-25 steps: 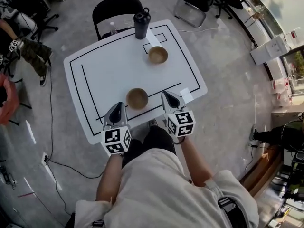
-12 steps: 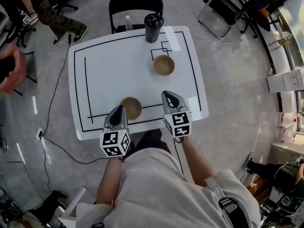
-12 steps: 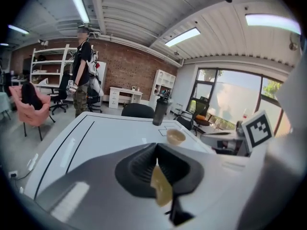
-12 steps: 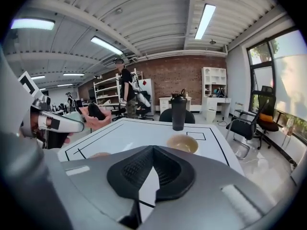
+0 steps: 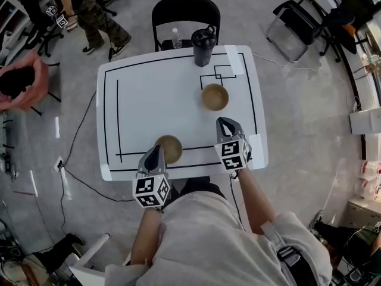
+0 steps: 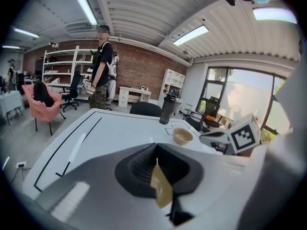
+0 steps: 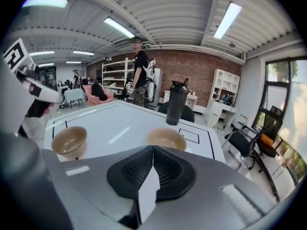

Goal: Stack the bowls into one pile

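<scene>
Two tan bowls stand apart on the white table. The near bowl sits by the front edge. The far bowl sits at the right, by a small black square outline. My left gripper is shut and empty, its tip just left of the near bowl, which shows as a tan sliver behind the jaws in the left gripper view. My right gripper is shut and empty, a short way in front of the far bowl.
A black tumbler stands at the table's far edge. Behind it is a black chair with a water bottle on its seat. A person stands beyond the far left corner. More chairs stand at the far right.
Both grippers have come forward and lower over the table's front edge. The right one has rolled and moved closer to the far bowl. The head view has shifted. Both bowls stay put.
</scene>
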`<state>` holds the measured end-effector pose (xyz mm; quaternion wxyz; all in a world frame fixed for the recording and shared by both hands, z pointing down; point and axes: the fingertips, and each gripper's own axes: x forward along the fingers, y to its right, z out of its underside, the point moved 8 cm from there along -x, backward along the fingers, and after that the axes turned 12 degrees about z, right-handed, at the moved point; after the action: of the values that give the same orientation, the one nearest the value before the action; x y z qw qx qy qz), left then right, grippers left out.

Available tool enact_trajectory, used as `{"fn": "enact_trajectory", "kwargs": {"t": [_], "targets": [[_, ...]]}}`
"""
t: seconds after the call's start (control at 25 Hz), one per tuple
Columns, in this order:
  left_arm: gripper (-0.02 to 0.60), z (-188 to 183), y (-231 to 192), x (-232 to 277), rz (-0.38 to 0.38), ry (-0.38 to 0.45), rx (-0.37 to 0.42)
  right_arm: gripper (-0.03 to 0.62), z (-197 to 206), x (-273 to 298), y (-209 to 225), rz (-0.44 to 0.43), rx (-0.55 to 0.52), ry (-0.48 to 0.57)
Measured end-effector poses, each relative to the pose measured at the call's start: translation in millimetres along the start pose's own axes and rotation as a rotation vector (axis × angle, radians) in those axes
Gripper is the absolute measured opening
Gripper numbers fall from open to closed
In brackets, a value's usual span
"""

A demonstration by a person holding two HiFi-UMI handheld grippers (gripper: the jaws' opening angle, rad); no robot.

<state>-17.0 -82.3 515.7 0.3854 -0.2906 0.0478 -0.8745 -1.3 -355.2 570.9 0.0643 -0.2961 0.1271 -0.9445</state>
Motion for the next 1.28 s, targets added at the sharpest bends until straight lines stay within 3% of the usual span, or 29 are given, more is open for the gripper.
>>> {"fn": "enact_trajectory", "kwargs": {"t": [0.04, 0.12, 0.24, 0.44, 0.72, 1.28], "targets": [[0.003, 0.0, -2.0, -0.1, -0.009, 0.001, -0.007, 0.012, -1.2, 5.2, -1.3, -0.002, -0.051, -0.006], [0.003, -0.8, -5.4, 0.8, -0.022, 0.003, -0.015, 0.093, -4.7, 16.2, -3.9, -0.009, -0.137, -0.020], [0.003, 0.3, -7.5, 2.5, -0.030, 0.001, -0.019, 0.078, -7.9, 28.9, -6.0, 0.009, -0.231, -0.037], [0.002, 2.0, -6.8, 4.3, -0.031, -0.017, -0.004, 0.080, -6.0, 42.7, -19.2, 0.052, -0.546, -0.049], [0.003, 1.3, -6.2, 8.7, -0.020, -0.029, 0.010, 0.080, -0.1, 60.5, -37.1, 0.070, -0.803, -0.053], [0.003, 10.6, -4.0, 8.4, -0.043, -0.041, -0.018, 0.020, 7.0, 74.3, -42.1, 0.099, -0.922, -0.018]]}}
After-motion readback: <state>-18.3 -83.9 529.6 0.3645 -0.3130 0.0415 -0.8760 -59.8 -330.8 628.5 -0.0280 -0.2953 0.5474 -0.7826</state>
